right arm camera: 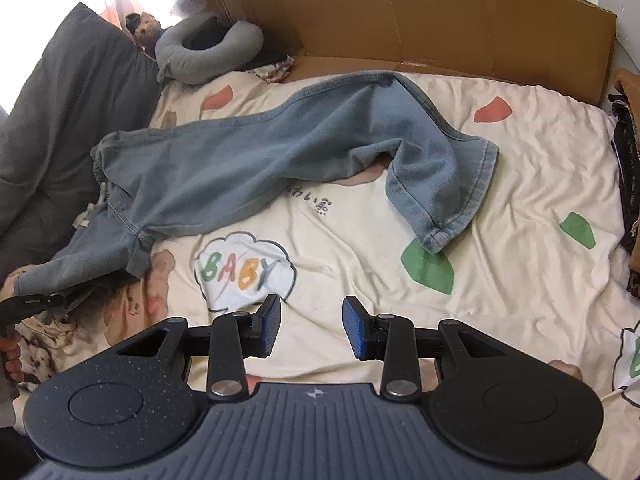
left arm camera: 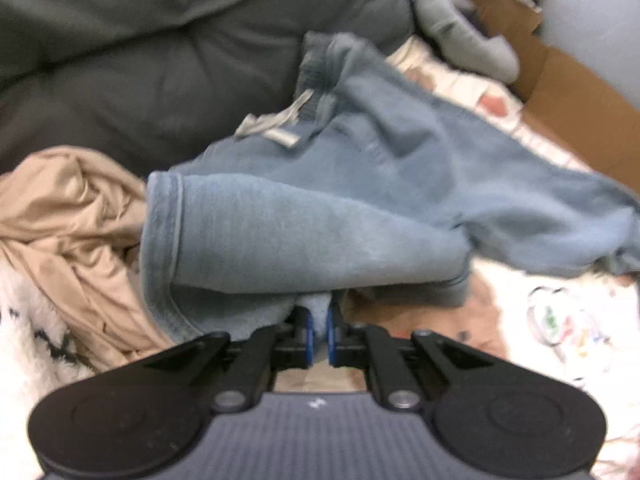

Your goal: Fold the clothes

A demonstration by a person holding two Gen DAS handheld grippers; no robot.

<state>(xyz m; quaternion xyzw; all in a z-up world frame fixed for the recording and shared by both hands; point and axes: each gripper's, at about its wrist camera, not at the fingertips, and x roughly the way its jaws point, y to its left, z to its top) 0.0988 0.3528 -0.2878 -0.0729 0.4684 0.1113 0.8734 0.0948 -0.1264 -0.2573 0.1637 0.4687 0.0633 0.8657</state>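
Blue denim-look trousers [right arm camera: 256,160] lie crumpled across the cream patterned bed sheet [right arm camera: 520,200], with the waist and its drawstring at the left and one leg bent toward the right. In the left wrist view the trousers [left arm camera: 360,184] fill the middle. My left gripper [left arm camera: 319,320] is shut on a fold of the near leg and holds it up off the sheet. That gripper also shows at the far left edge of the right wrist view as a black left gripper [right arm camera: 36,302] under the lifted leg. My right gripper [right arm camera: 311,324] hovers open over the sheet, below the trousers, with nothing between its blue pads.
A dark grey pillow [right arm camera: 72,100] lines the left side, with a grey neck pillow [right arm camera: 208,52] behind it. A cardboard wall [right arm camera: 440,20] borders the far edge of the bed. A beige garment [left arm camera: 68,216] is bunched to the left of the trousers. Dark clothes [right arm camera: 628,184] lie at the right edge.
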